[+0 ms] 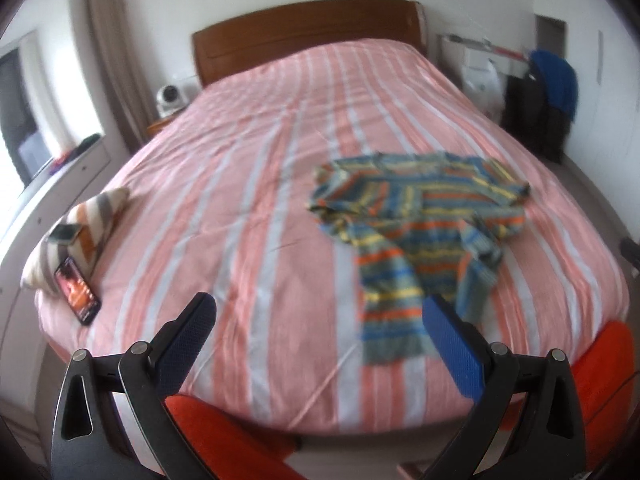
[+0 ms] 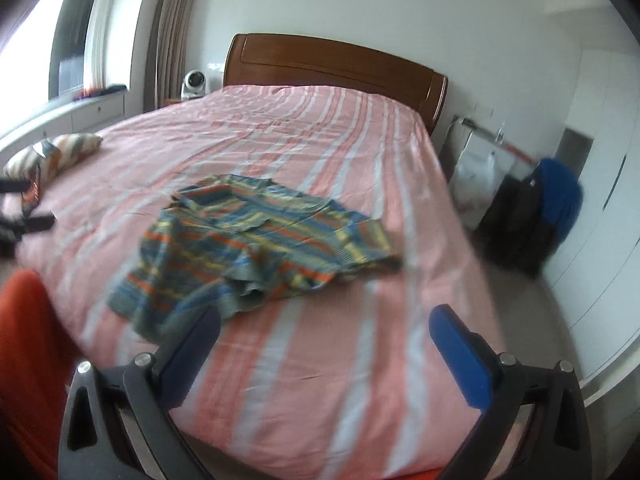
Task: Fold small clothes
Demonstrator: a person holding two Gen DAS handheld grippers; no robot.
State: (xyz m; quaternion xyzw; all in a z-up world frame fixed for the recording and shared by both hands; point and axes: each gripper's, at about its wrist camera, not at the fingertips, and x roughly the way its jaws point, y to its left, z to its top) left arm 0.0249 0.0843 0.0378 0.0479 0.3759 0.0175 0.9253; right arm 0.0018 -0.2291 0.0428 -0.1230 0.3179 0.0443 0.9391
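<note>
A small striped shirt [image 1: 416,216], blue, orange and yellow, lies rumpled on the pink and white striped bed [image 1: 240,184]. In the left wrist view it sits right of centre, its lower hem near my right fingertip. My left gripper [image 1: 318,312] is open and empty, held above the bed's foot. In the right wrist view the shirt [image 2: 248,236] lies left of centre, just beyond my left fingertip. My right gripper [image 2: 324,328] is open and empty, above the bed's near corner.
A striped pillow [image 1: 80,232] with two phones [image 1: 78,290] lies at the bed's left edge. A wooden headboard [image 1: 304,32] stands at the far end. A dark bag with blue cloth [image 2: 536,220] stands on the floor to the right. An orange object [image 1: 228,440] sits near the bed's foot.
</note>
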